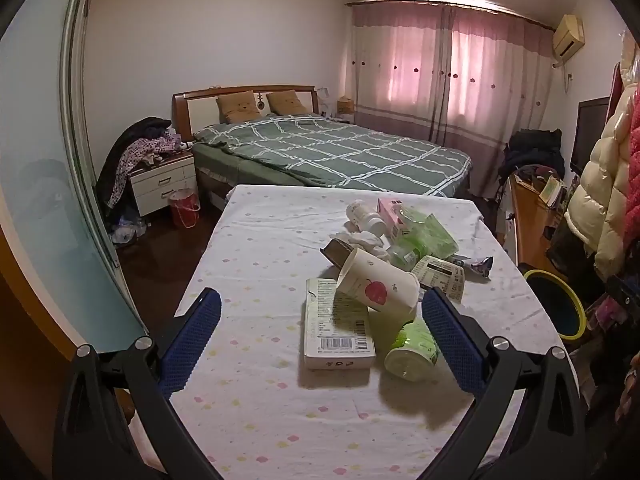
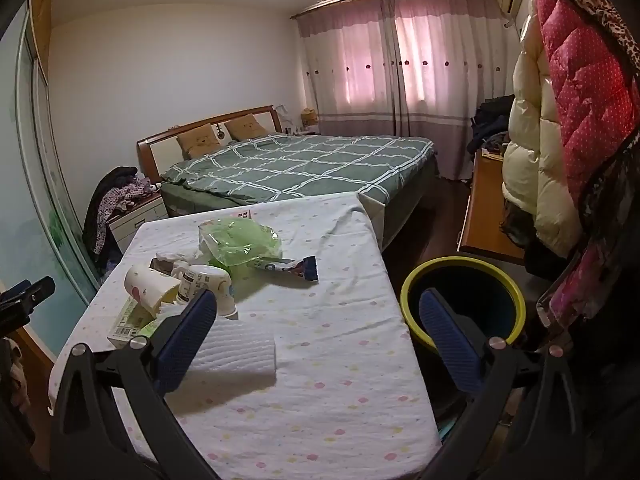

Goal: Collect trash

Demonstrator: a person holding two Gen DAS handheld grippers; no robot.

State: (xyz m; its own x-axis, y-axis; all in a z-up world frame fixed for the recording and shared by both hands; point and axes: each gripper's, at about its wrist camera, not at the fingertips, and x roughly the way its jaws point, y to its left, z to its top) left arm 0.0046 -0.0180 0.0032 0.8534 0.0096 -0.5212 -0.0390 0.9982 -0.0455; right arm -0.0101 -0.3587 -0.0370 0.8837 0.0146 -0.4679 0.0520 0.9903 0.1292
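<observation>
A heap of trash lies on the cloth-covered table (image 1: 260,248): a paper cup (image 1: 378,288) with a red apple print, a flat white box (image 1: 338,326), a green-lidded tub (image 1: 412,354), a green plastic bag (image 1: 430,232), a white bottle (image 1: 364,216) and a foil wrapper (image 1: 478,266). My left gripper (image 1: 320,308) hangs open above the table, the box and cup between its blue pads untouched. My right gripper (image 2: 320,312) is open too, over the table's right edge. A folded white cloth (image 2: 236,350) lies by its left finger. The yellow-rimmed bin (image 2: 464,300) stands on the floor beside the table.
A bed (image 1: 332,152) with a green checked cover stands beyond the table. A nightstand (image 1: 164,184) piled with clothes and a red bucket (image 1: 184,208) are at the left. Puffy coats (image 2: 560,120) hang at the right, above a wooden desk (image 2: 484,208).
</observation>
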